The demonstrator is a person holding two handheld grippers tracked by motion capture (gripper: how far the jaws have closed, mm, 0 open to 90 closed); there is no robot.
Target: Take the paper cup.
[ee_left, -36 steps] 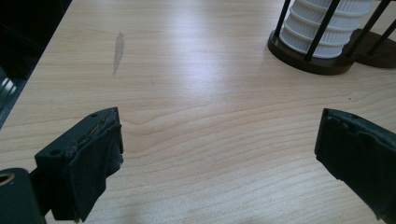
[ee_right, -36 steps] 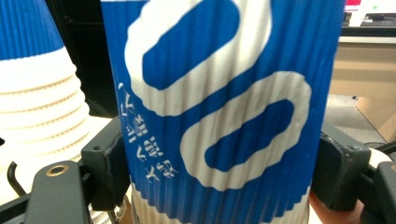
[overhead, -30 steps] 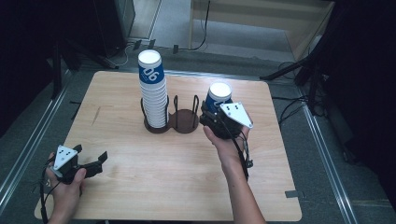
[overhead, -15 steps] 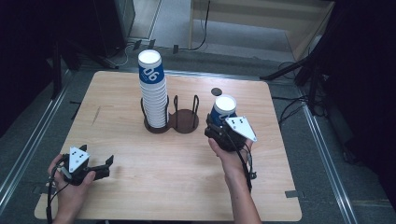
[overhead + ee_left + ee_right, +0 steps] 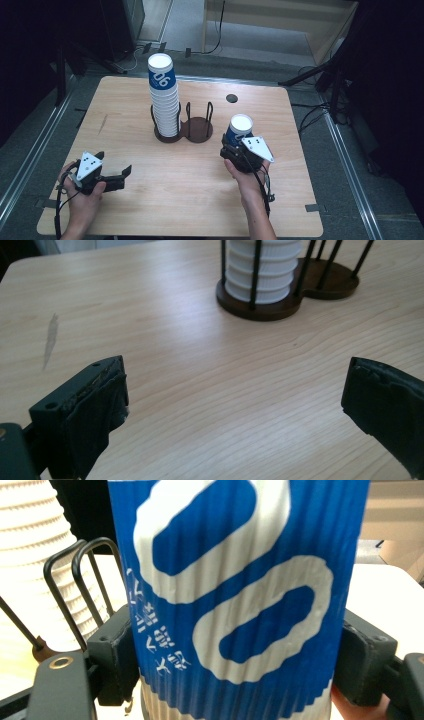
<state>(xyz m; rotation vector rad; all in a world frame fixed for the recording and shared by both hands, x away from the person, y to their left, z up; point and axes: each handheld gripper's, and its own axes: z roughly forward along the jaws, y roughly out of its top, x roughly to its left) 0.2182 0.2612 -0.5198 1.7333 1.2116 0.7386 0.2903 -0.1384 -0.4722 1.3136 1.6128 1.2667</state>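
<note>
A tall stack of upturned blue and white paper cups [image 5: 165,97] stands in the left ring of a dark wire cup holder [image 5: 199,130], whose right ring is bare. To the right of the holder, my right gripper [image 5: 235,149] is shut on a single upturned blue cup [image 5: 240,127], held upright and low over the table. The right gripper view shows that cup [image 5: 240,595] between the pads [image 5: 117,655]. At the near left my left gripper [image 5: 122,176] is open. Its jaws have just been opening, with nothing between them and bare wood beneath [image 5: 235,405]. The stack [image 5: 262,270] is ahead of it.
The wooden table [image 5: 175,200] has a small dark round spot [image 5: 231,98] near its far edge and a pale scuff [image 5: 50,337] on the left. Metal floor rails and cables run around the table.
My right hand has brought the blue cup down and toward the near side, right of the holder. The left hand has shifted slightly right and up, and its jaws stand a little wider.
</note>
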